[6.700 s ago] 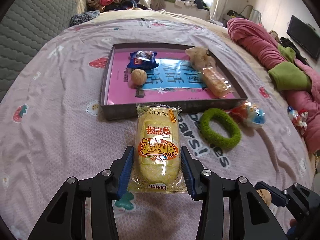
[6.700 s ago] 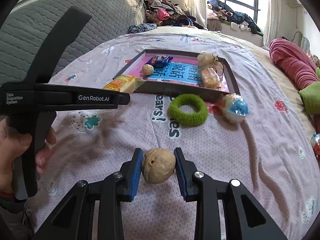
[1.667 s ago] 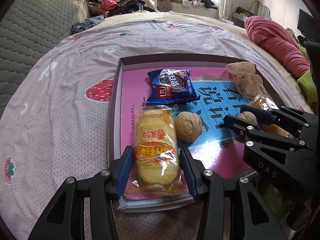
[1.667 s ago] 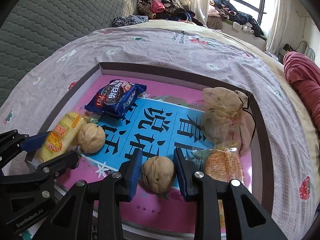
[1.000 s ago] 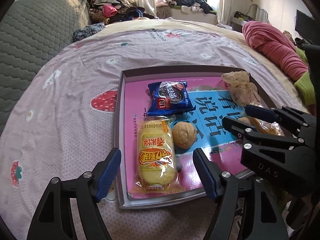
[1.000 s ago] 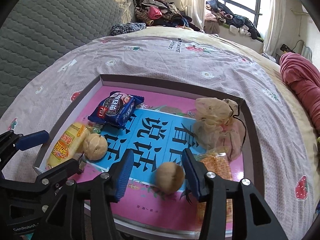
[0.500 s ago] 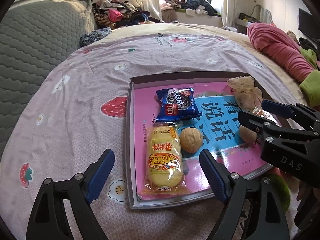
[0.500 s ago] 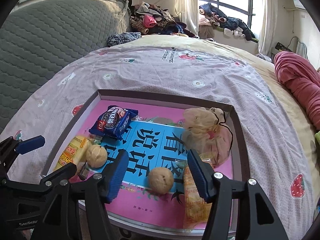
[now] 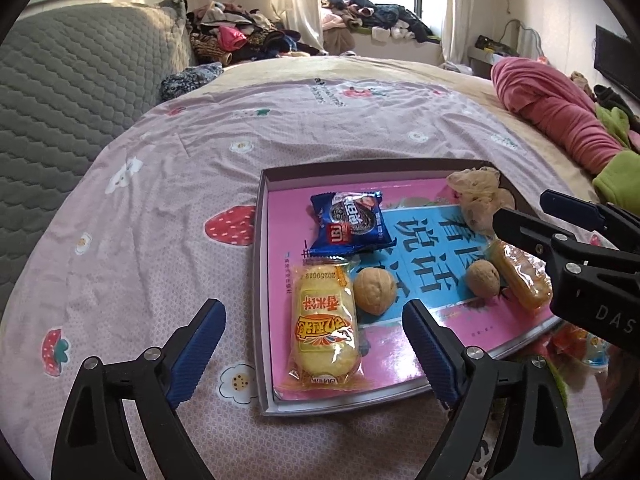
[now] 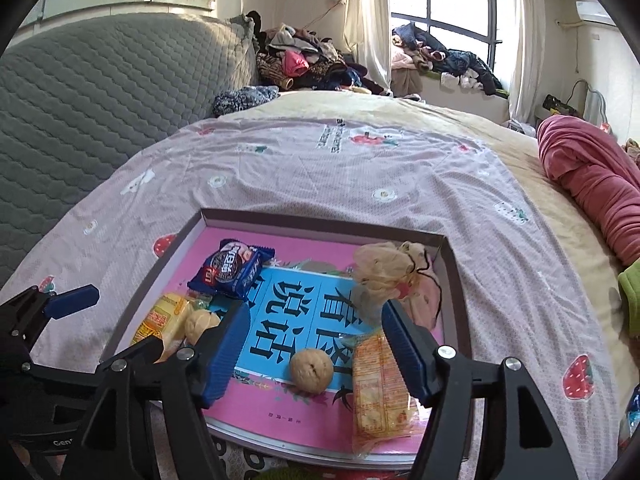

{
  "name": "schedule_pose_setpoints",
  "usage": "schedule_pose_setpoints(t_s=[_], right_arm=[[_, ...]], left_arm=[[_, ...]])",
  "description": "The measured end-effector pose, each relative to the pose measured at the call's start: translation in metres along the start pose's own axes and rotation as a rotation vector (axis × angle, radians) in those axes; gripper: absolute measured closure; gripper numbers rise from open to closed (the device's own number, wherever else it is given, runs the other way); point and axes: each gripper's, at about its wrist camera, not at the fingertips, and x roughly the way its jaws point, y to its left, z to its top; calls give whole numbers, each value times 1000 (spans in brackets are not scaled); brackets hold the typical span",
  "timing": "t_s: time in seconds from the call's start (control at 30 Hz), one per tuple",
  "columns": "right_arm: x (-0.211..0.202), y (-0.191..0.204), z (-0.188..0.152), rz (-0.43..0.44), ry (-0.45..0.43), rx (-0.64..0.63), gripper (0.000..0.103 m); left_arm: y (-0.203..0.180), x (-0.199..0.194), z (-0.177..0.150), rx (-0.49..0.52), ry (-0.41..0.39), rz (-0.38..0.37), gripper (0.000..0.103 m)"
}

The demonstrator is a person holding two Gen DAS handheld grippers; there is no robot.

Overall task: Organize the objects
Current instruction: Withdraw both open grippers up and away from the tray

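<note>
A shallow grey box (image 9: 258,280) with a pink and blue floor lies on the bed. In it are a yellow cake packet (image 9: 324,332), a walnut (image 9: 375,290) beside it, a second walnut (image 9: 483,278), a blue cookie packet (image 9: 349,225), an orange snack packet (image 9: 518,279) and a beige mesh pouch (image 9: 476,194). My left gripper (image 9: 314,346) is open and empty above the box's near left corner. My right gripper (image 10: 316,350) is open and empty above the second walnut (image 10: 311,369). The box rim (image 10: 320,220) also shows in the right wrist view.
The bed carries a pink strawberry-print sheet (image 9: 160,208). A grey quilted headboard (image 10: 100,112) stands at the left. A pink blanket roll (image 9: 552,120) lies at the right. A colourful wrapped item (image 9: 580,344) lies just outside the box's right corner. Clothes are piled by the window.
Both grippers opened: the left let go of the yellow cake packet, the right let go of the walnut, both inside the box. Both grippers have since drawn back and up.
</note>
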Motion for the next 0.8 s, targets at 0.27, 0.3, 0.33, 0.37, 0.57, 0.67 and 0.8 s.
schedule_pose_setpoints(t_s=[0.27,0.3,0.33,0.37,0.57,0.67,0.8], right_arm=[[-21,2,5,-15,-40,-12,32],[-25,3,6,-18,-48,-13,32],[-27,3,6,-21,-50,-13,32],[-32,5,6,-22,-55,-17,32],[-54,9,8,-28,-82,-19,29],[-68,10,8,-34,-97,-13,23],[-90,10,2,-59,-112,-8,15]], left_arm=[[0,-18,4,-3,-46,11,12],[1,-21,5,-6,-52,10,12],[1,-23,6,-7,-57,9,12],[1,-26,6,-6,-63,7,12],[0,-42,10,4,-87,27,12],[-3,-55,10,11,-111,45,12],[-6,-79,8,1,-142,45,12]])
